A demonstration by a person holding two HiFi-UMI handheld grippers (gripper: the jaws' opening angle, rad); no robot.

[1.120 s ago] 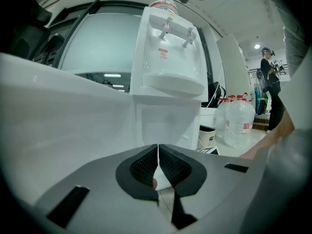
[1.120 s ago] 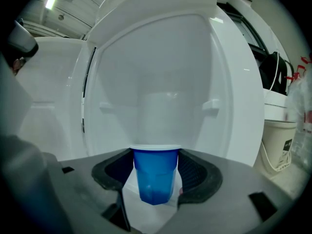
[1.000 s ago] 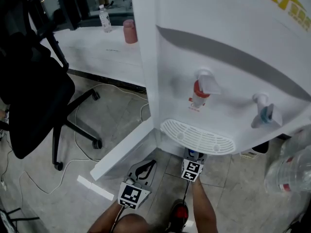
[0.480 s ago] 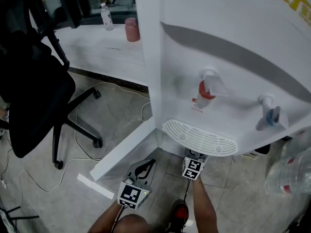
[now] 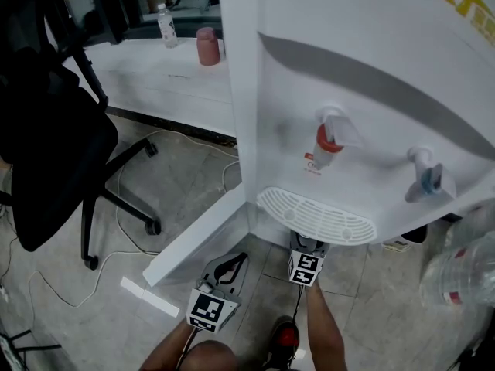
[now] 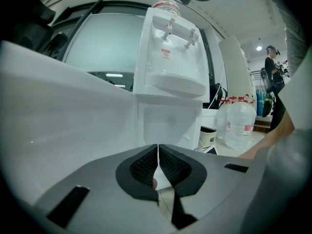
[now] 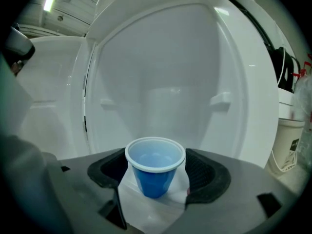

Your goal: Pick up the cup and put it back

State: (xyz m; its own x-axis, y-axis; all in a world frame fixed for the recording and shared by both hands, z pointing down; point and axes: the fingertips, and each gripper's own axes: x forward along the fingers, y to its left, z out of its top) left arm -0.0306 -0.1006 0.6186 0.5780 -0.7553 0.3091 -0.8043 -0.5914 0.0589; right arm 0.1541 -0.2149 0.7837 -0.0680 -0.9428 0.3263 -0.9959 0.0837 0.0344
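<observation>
In the right gripper view a blue plastic cup (image 7: 155, 172) with a white rim stands upright on the white floor of the dispenser's lower compartment (image 7: 161, 82). My right gripper (image 7: 155, 175) has the cup between its pads; the jaws have just been opening and now stand wide beside it, not pressing. In the head view the right gripper (image 5: 306, 247) reaches in under the drip tray (image 5: 315, 216), which hides its tips and the cup. My left gripper (image 5: 229, 269) hangs lower left near the compartment's open door (image 5: 197, 242). Its pads (image 6: 144, 167) meet with nothing between them.
The white water dispenser (image 5: 348, 91) has a red tap (image 5: 329, 141) and a blue tap (image 5: 427, 178). A black office chair (image 5: 54, 145) stands left. Behind it a desk (image 5: 155, 79) carries a bottle (image 5: 165, 25) and a pink cup (image 5: 206, 46). A large water bottle (image 5: 464, 273) lies right.
The head view has shifted slightly. Both grippers keep their places beside the dispenser's base.
</observation>
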